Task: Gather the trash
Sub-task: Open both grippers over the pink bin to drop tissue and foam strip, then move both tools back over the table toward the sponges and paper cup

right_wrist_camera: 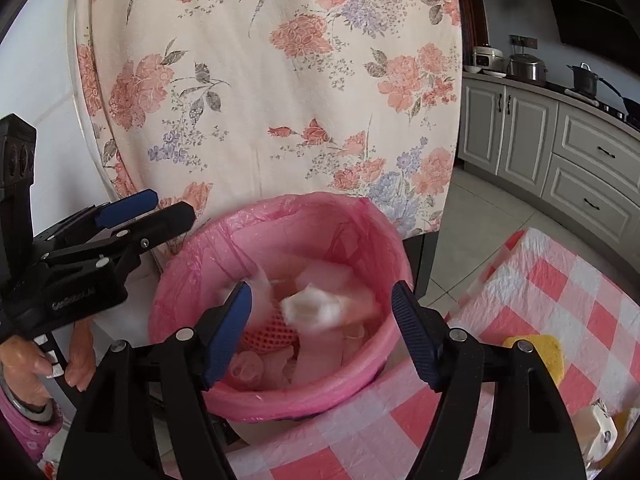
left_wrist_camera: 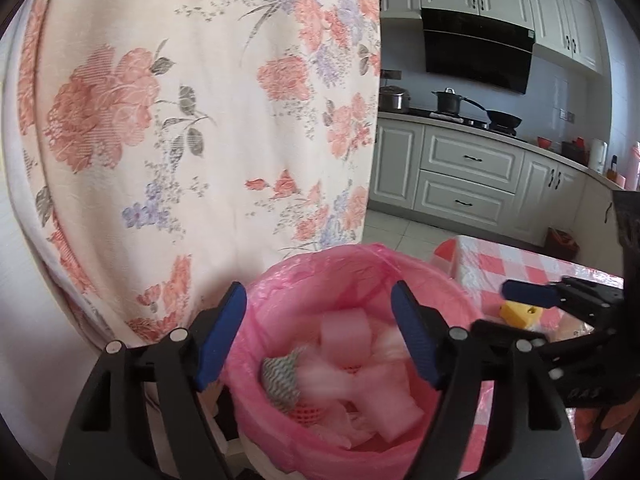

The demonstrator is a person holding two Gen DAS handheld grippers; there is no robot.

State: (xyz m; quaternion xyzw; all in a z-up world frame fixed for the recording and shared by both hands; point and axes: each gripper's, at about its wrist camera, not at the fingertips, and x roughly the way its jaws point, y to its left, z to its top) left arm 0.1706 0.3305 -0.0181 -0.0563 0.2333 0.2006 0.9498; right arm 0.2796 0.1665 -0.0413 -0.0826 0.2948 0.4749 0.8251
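A bin with a pink liner [left_wrist_camera: 360, 256] [right_wrist_camera: 280, 208] stands just ahead of both grippers, partly filled with pink and white scraps. My left gripper [left_wrist_camera: 318, 336] hangs over its mouth, open. A blurred pink-white piece [left_wrist_camera: 344, 336] and a grey striped piece [left_wrist_camera: 282, 376] show between the fingers, clear of the pads. My right gripper [right_wrist_camera: 322, 334] is open too, over the bin's near rim. A blurred white crumpled wad [right_wrist_camera: 316, 308] sits in the gap, touching neither pad. Each gripper shows in the other's view: the right gripper [left_wrist_camera: 500, 308] and the left gripper [right_wrist_camera: 160, 208].
A floral cloth [left_wrist_camera: 200, 120] [right_wrist_camera: 260, 80] hangs right behind the bin. A table with a pink checked cover [left_wrist_camera: 520, 268] [right_wrist_camera: 560, 300] lies to the right, with a yellow sponge [right_wrist_camera: 540, 350] on it. Kitchen cabinets [left_wrist_camera: 472, 160] and a stove stand farther back. A hand [right_wrist_camera: 76, 356] holds the left gripper.
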